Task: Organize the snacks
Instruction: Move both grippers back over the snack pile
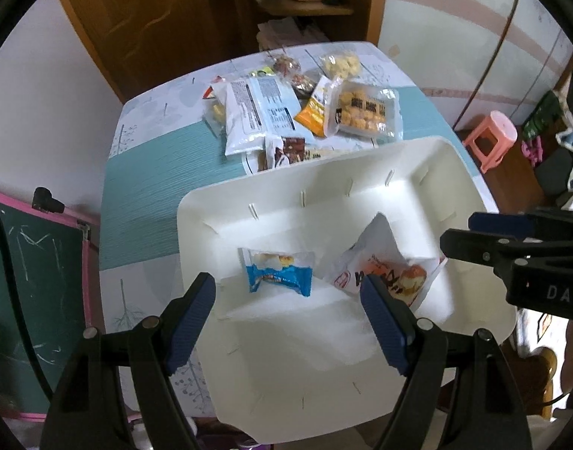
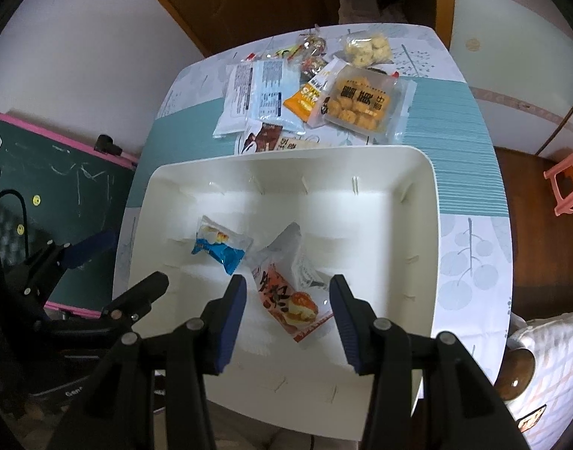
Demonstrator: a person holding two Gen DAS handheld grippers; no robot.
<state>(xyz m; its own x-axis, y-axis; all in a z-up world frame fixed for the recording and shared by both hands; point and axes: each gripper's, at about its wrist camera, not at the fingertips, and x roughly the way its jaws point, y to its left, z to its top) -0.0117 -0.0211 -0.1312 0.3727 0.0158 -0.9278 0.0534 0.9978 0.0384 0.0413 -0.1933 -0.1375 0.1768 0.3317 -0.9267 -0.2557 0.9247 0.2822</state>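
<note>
Currently both grippers hover over the white bin (image 2: 417, 202), left gripper (image 1: 288, 322) and right gripper (image 2: 288, 322) spread and empty. Inside lie two packets: the blue snack (image 2: 221, 249), long axis slanting left-far to right-near, and the orange snack (image 2: 286, 292), slanting likewise toward the near right. Beyond, the snack pile (image 2: 305, 93) on the table (image 2: 466, 131) remains unsorted; most work is left.

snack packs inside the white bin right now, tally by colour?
Blue pack: 1
Orange-and-white pack: 1
Total inside the white bin: 2
Both lie loose on the bin floor; neither gripper holds one.
</note>
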